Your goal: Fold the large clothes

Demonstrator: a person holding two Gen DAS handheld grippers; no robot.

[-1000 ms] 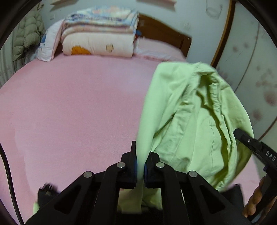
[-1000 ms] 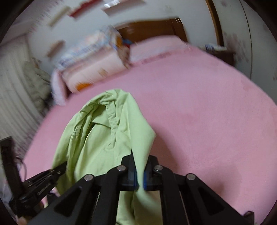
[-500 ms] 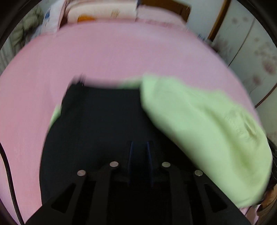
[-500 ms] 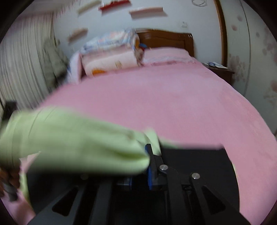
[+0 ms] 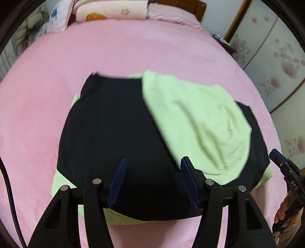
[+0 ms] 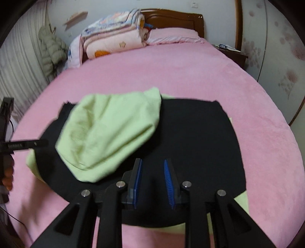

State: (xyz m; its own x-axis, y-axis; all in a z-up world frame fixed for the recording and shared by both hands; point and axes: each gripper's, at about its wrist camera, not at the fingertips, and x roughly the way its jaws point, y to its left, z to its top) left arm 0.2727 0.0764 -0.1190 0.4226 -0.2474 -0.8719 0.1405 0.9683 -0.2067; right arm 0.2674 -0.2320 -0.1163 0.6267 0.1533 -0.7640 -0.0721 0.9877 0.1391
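A light green garment (image 5: pixel 198 122) lies in a rumpled heap on a flat black sheet (image 5: pixel 106 137), which rests on the pink bed (image 5: pixel 38 114). More light green cloth (image 5: pixel 61 181) peeks out under the black sheet's corners. My left gripper (image 5: pixel 154 159) hovers over the sheet's near edge, jaws opening, with nothing between them. In the right wrist view the green garment (image 6: pixel 114 129) covers the left part of the black sheet (image 6: pixel 194 141). My right gripper (image 6: pixel 152 161) is beside the heap, jaws opening a little, and holds nothing.
Folded quilts (image 6: pixel 114 40) and a pink pillow (image 6: pixel 171 36) are stacked at the wooden headboard (image 6: pixel 171 17). A padded jacket (image 6: pixel 51 51) hangs at the left. A nightstand (image 6: pixel 230 51) stands right of the bed, by a flowered wardrobe door (image 5: pixel 276 63).
A second ago both grippers were shut on the green garment and held it up. It now lies on the black sheet. Both grippers have let go, opened and tipped downward.
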